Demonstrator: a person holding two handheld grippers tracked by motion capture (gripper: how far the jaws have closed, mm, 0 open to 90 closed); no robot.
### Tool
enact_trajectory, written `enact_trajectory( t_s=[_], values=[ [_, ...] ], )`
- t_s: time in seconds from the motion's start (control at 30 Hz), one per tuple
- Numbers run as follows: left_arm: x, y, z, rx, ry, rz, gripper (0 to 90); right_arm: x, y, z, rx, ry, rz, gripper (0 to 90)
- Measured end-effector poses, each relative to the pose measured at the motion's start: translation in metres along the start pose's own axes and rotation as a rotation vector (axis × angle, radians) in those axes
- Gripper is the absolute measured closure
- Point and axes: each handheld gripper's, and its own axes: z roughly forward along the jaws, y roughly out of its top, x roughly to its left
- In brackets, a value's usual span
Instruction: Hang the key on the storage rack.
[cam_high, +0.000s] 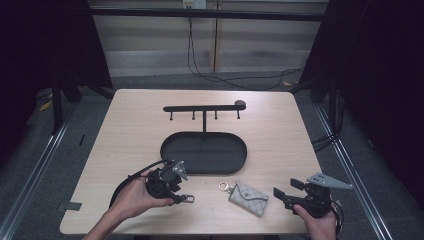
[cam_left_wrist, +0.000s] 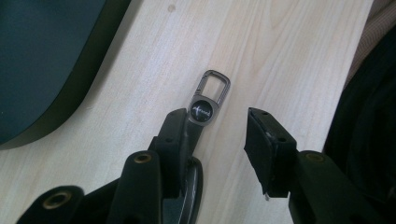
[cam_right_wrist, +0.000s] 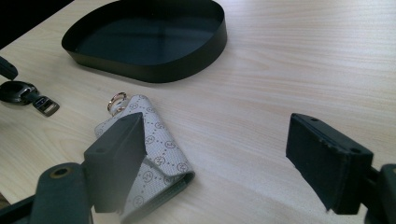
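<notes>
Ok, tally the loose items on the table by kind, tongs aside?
Hook racks with tray: 1
Patterned pouches: 1
Key fobs with clip: 1
Total: 3

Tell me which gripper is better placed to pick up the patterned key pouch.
Right. The right gripper sits open just beside the key pouch; the left gripper is over the carabiner keychain.

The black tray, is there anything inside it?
Empty. The black tray shows a bare dark floor in the high view and the right gripper view; the patterned pouch lies outside it on the table.
</notes>
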Motion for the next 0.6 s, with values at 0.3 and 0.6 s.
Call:
enact_trajectory(
  t_s=[0.3,0.6],
  values=[
    [0.002,0.007,0.012,0.065,0.002,0.027,59.1,0.000,0.000,0.000,0.005,0.002,-0.003,19.8],
    [0.005,0.007,0.024,0.100,0.022,0.062,55.3,0.001,0.000,0.001,0.009,-0.001,-0.006,19.9]
  ],
)
